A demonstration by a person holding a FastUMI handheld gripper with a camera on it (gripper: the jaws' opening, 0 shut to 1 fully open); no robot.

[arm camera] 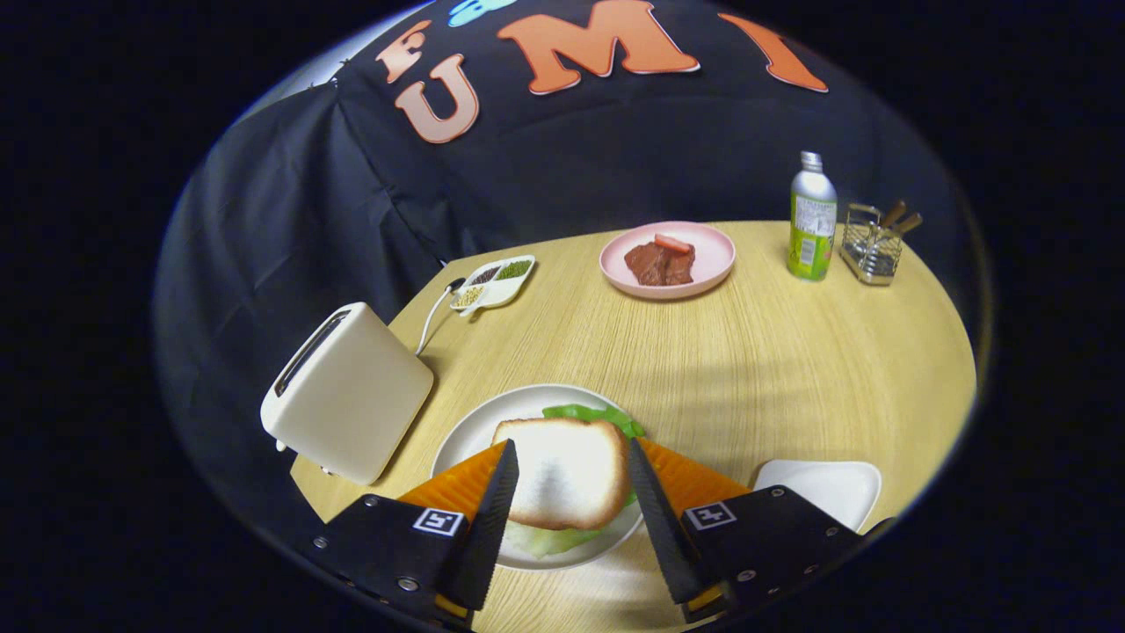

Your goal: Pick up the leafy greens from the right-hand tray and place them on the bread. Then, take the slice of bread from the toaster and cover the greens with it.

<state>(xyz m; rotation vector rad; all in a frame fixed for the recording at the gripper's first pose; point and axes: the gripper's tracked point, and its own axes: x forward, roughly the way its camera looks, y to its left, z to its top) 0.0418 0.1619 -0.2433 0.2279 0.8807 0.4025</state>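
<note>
To the left of your fingers the cream, boxy toaster (347, 393) stands on the pale wooden counter (791, 369) just beside the round white plate (479, 431), its slot dark and, as far as you can tell, empty, which fits the top slice already being laid down. Your gripper (571, 470) has its fingers spread to either side of that white, brown-crusted slice of bread (567, 470), apparently not pinching it, so you look to be letting go with it set flat. Frilly green leafy greens (598, 415) peek out around the bread's edges, and the empty white square tray (826, 488) lies to the right.
</note>
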